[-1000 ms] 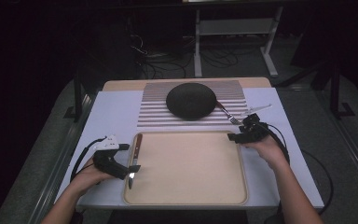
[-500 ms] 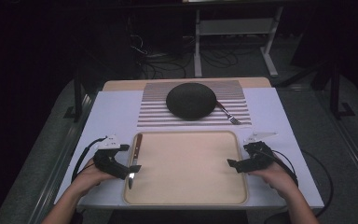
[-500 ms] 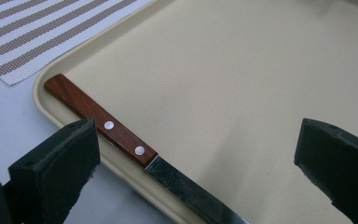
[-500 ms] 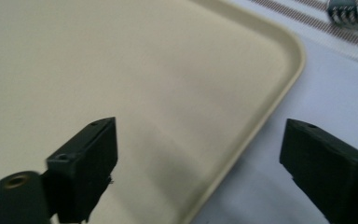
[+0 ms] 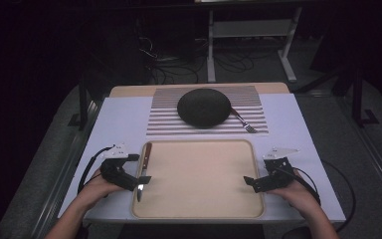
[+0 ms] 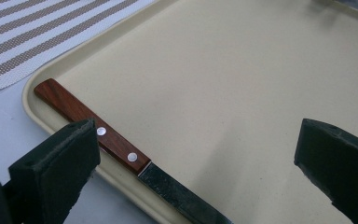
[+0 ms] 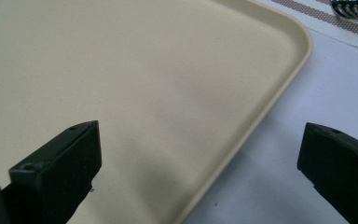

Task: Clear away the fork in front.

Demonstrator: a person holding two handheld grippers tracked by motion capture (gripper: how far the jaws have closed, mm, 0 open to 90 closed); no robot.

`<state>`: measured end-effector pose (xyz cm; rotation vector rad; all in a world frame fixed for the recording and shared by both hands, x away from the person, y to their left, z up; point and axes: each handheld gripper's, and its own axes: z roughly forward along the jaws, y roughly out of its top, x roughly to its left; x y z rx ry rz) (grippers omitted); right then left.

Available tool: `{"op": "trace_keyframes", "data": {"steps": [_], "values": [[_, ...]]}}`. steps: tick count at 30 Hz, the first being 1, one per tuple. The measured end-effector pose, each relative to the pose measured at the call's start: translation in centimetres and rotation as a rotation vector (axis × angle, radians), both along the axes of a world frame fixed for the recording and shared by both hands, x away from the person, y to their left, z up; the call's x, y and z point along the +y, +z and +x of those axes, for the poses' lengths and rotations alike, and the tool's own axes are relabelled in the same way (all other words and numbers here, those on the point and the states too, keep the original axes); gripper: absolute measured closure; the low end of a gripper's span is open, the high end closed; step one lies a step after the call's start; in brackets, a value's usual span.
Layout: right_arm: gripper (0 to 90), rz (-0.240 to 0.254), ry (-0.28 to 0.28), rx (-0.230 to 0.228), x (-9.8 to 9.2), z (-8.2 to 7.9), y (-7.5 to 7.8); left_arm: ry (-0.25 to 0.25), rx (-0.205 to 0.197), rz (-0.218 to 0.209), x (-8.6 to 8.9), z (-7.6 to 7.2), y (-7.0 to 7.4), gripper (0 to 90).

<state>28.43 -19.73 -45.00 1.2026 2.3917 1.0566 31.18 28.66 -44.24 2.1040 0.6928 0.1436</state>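
A beige tray (image 5: 199,199) lies at the near middle of the table. Along its left rim rests a knife (image 5: 145,159) with a wooden handle (image 6: 93,128) and dark blade (image 6: 182,196). My left gripper (image 5: 142,169) stands open over that rim, its left jaw just beside the handle and not pressing on it. My right gripper (image 5: 253,181) is open at the tray's right rim (image 7: 261,116); its jaws have just been opening, and they straddle the rim without gripping it. A fork (image 5: 243,122) lies on the striped placemat (image 5: 164,119).
A dark round bowl-like dish (image 5: 204,107) sits on the placemat beyond the tray, with the fork at its right. White table cover (image 5: 119,119) shows on both sides of the tray. Cables trail from both grippers toward the near table edge.
My right gripper has come back from beside the fork to the near right rim of the tray, with its jaws wider apart. The fork stays on the placemat. The left gripper has not moved.
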Motion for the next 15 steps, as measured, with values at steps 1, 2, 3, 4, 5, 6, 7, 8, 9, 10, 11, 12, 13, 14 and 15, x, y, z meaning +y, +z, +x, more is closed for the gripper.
{"op": "trace_keyframes", "data": {"steps": [1,2,3,4,5,6,7,8,9,10,11,12,13,14,15], "values": [[0.0,-0.001,-0.004,-0.003,0.0,0.0,0.0,0.003,0.003,-0.002,0.0,0.0,0.0,0.0],[0.0,-0.001,-0.008,-0.004,-0.1,0.0,0.1,0.006,0.003,-0.007,0.0,0.0,0.0,0.0],[0.0,0.001,-0.011,-0.008,-0.1,0.1,0.2,0.009,0.003,-0.010,0.0,0.0,0.1,0.0],[0.0,-0.001,-0.012,-0.013,-0.1,0.1,0.3,0.011,0.002,-0.012,0.0,0.0,0.1,0.0],[0.0,0.001,-0.016,-0.013,-0.1,0.2,0.3,0.012,0.001,-0.012,0.1,0.0,0.1,0.0],[0.0,0.000,-0.016,-0.012,-0.1,0.3,0.4,0.012,0.002,-0.012,0.1,0.0,0.1,0.0],[0.0,-0.003,-0.014,-0.005,-0.1,0.4,0.5,0.013,0.003,-0.011,0.1,0.0,0.1,0.0],[0.0,-0.001,-0.017,0.000,-0.1,0.6,0.6,0.014,0.004,-0.010,0.1,0.1,0.1,0.0],[0.0,-0.001,-0.014,-0.004,-0.1,0.7,0.6,0.013,0.005,-0.011,0.1,0.1,0.1,0.0],[0.0,0.002,-0.020,-0.005,-0.1,0.8,0.8,0.013,0.004,-0.013,0.0,0.1,0.1,0.0],[0.0,0.005,-0.025,-0.007,-0.1,1.0,0.8,0.013,0.004,-0.013,0.0,0.1,0.1,0.0],[0.0,0.005,-0.029,-0.004,0.0,1.2,0.9,0.009,0.003,-0.011,0.0,0.1,0.2,0.0],[0.0,0.005,-0.027,-0.006,0.0,1.4,1.0,0.010,0.002,-0.011,-0.1,0.1,0.2,0.0],[0.0,0.006,-0.029,-0.006,0.0,1.5,1.0,0.010,0.003,-0.013,0.0,0.1,0.2,0.0],[0.0,-0.001,-0.033,0.002,0.1,1.7,1.0,0.009,0.005,-0.013,0.0,0.1,0.2,0.0]]}}
